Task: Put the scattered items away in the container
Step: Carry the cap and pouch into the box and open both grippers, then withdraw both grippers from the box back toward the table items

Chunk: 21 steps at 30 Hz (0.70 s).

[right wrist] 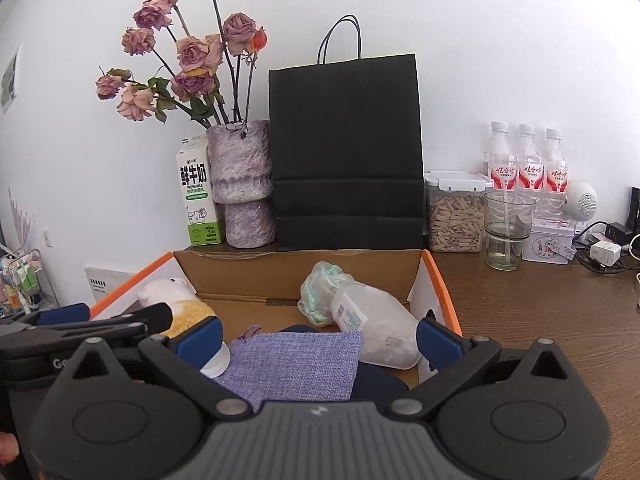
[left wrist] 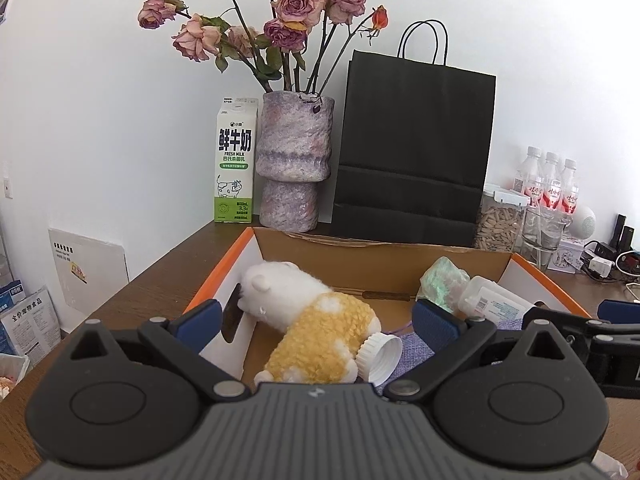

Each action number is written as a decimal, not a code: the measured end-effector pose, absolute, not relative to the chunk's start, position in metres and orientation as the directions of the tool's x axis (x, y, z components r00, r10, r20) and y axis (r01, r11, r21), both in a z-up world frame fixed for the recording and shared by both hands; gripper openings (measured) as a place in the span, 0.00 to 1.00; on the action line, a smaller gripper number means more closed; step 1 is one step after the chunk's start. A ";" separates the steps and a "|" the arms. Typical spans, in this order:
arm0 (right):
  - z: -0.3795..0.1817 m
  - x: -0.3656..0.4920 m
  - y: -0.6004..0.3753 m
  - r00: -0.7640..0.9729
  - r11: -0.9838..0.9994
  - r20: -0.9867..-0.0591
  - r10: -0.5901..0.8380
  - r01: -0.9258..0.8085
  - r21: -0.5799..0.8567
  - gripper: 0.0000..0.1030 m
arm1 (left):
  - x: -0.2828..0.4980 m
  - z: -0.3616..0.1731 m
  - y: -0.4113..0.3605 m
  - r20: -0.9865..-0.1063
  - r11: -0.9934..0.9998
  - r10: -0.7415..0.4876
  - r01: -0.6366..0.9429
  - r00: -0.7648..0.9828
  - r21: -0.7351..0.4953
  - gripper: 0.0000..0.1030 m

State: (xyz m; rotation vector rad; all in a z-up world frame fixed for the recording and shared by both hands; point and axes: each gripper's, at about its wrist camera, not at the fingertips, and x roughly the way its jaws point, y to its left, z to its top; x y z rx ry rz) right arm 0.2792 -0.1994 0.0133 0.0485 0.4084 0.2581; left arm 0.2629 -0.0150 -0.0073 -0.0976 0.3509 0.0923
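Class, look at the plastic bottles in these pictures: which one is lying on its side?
The white squeeze bottle inside the cardboard box, lying beside the purple cloth pouch. The three red-labelled water bottles at the back wall all stand upright.

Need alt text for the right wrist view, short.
Open right tongs hover empty over an orange-edged cardboard box holding a purple cloth, a white plastic bottle, a crumpled bag and a plush toy. Behind stand a black paper bag, a vase of dried roses and a milk carton.
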 end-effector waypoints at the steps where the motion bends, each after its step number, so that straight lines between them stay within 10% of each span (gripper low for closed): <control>1: 0.013 0.277 -0.200 0.886 0.966 -0.384 0.258 -0.240 0.095 1.00 | 0.261 -0.007 -0.014 -0.343 0.991 0.072 -0.106 0.936 -0.081 1.00; 21: 0.006 0.215 -0.207 0.889 0.951 -0.349 0.295 -0.309 0.015 1.00 | 0.202 -0.014 -0.016 -0.264 0.999 0.023 -0.030 0.964 -0.023 1.00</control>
